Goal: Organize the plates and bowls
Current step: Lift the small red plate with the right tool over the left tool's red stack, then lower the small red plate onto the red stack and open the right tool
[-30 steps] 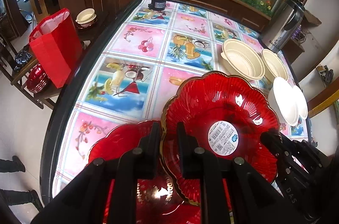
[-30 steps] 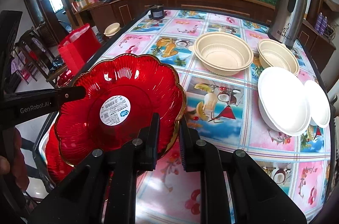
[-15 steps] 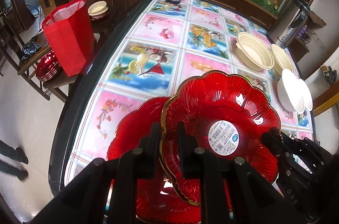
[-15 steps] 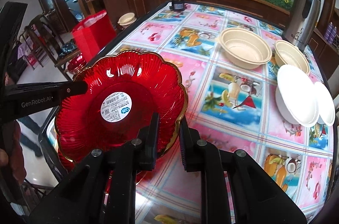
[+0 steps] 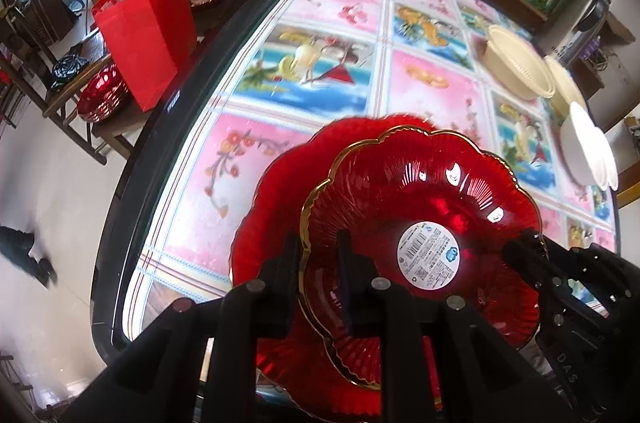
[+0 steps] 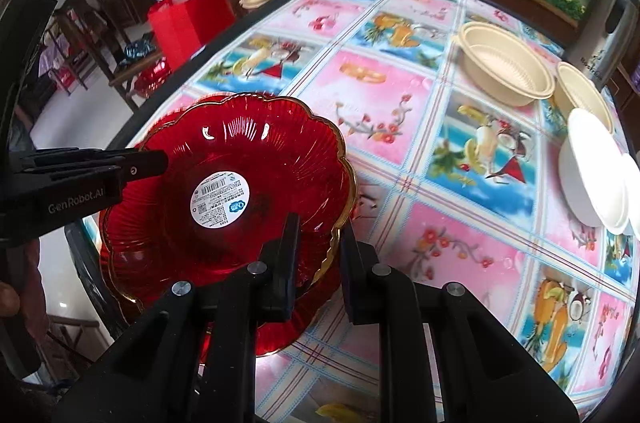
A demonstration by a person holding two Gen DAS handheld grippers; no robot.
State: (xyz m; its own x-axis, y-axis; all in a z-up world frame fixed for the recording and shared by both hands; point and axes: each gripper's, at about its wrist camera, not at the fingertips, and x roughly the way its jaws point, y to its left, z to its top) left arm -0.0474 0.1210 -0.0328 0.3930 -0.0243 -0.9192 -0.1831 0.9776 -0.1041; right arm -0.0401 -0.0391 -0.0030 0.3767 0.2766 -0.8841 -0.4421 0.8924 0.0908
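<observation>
A red scalloped plate (image 5: 420, 191) with a gold rim and a white barcode sticker hangs level just above a second red plate (image 5: 272, 207) lying near the table's front left edge. My left gripper (image 5: 318, 243) grips its near rim; its jaws are opening, with the rim still between the pads. In the right wrist view my right gripper (image 6: 316, 227) is shut on the opposite rim of the same plate (image 6: 248, 151). The left gripper (image 6: 156, 161) reaches in from the left there. The lower plate (image 6: 276, 339) shows only at its edges.
Two beige bowls (image 6: 504, 67) and white bowls (image 6: 592, 167) stand on the patterned table (image 5: 320, 71) at the right. A steel thermos (image 5: 580, 19) is far right. Left of the table are a red bag (image 5: 144, 31) and stacked red plates (image 5: 100, 95).
Both grippers have carried the held plate down and toward the table's near left edge. It now covers most of the lower red plate.
</observation>
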